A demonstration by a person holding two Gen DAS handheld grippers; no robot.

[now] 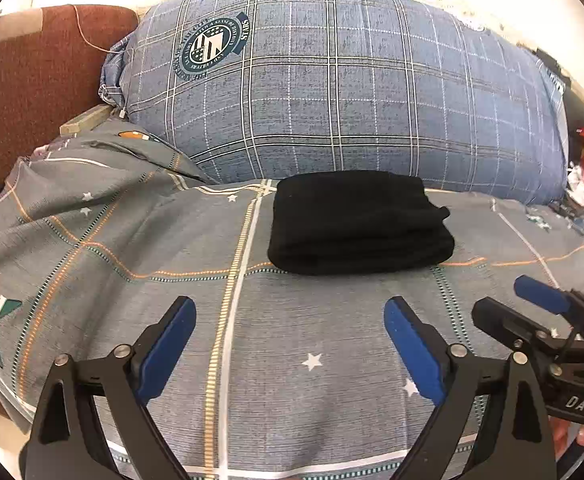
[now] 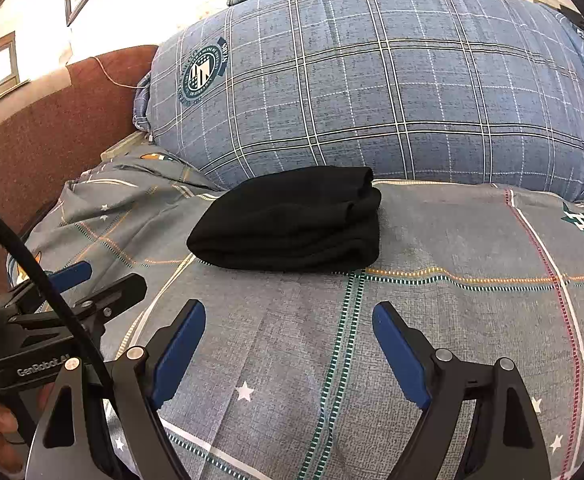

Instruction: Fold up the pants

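Left wrist view shows my left tongs [image 1: 290, 316] and right tongs [image 2: 288, 322] released, near the folded black pants [image 1: 358, 224]; I should only withdraw gently.

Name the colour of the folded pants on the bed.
Plain black folded fabric pants, no pattern; clearest in the left wrist view.

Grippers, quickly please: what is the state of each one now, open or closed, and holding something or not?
Left gripper: open, holding nothing, short of the folded black pants.
Right gripper: open, holding nothing, also short of the pants.
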